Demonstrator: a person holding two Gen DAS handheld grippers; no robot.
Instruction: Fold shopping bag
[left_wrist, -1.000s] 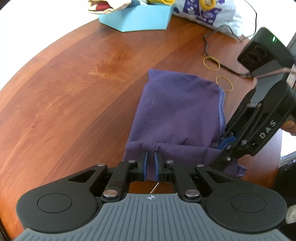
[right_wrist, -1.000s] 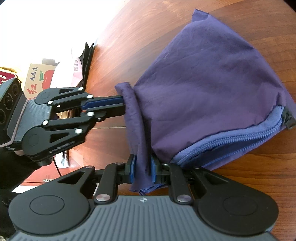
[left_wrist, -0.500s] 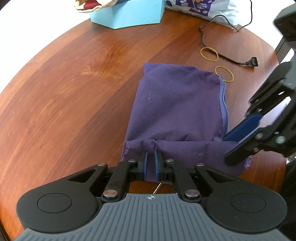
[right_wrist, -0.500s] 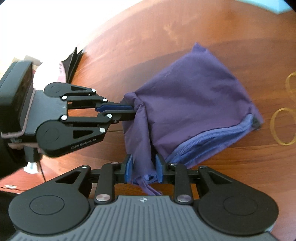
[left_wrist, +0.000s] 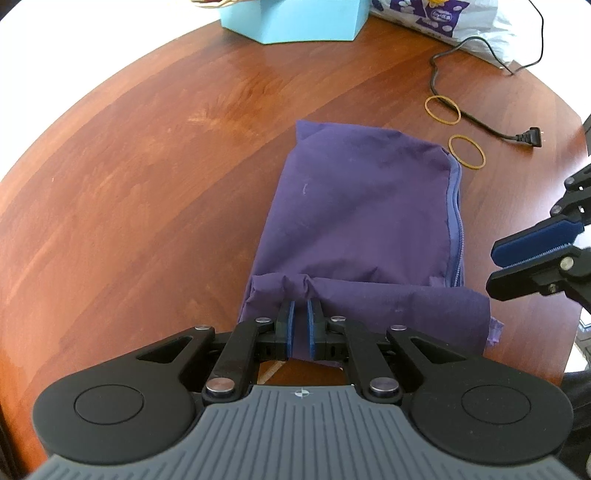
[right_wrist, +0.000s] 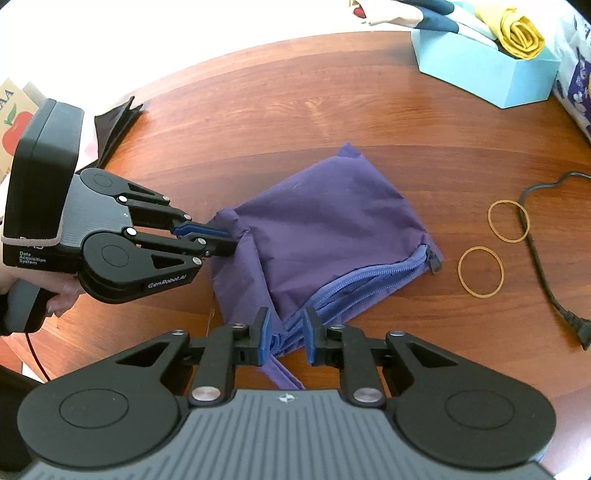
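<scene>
Desk (left_wrist: 155, 192): round, dark red wood, polished, so thin cloth will likely slide on it.

Bag (left_wrist: 362, 221): purple, thin fabric, lying flat near the middle of the desk, already folded down to a rough rectangle. The zip (left_wrist: 456, 221) runs along its right edge in the left wrist view. The near edge is turned up into a soft roll. Judged light, limp and slippery, with no stiffness of its own; a fold will probably spring open unless pinned. Nothing fragile. Best hold looks to be the rolled near edge or a corner, where layers stack and the pads get bite; the zip seam is the firmest line to pull against.

Left gripper (left_wrist: 300, 325): nearly closed, pinching the rolled near edge towards its left end. In the right wrist view it comes in from the left (right_wrist: 221, 240) and meets the bag's left edge.

Right gripper (right_wrist: 284, 336): jaws narrow and closing, raised above the bag's near right corner beside the zip end; the pads press on no cloth. From the left wrist view it hangs off to the right (left_wrist: 532, 258), apart from the bag.

Loose strap end (right_wrist: 284, 373): trails near the right gripper and could snag.
</scene>
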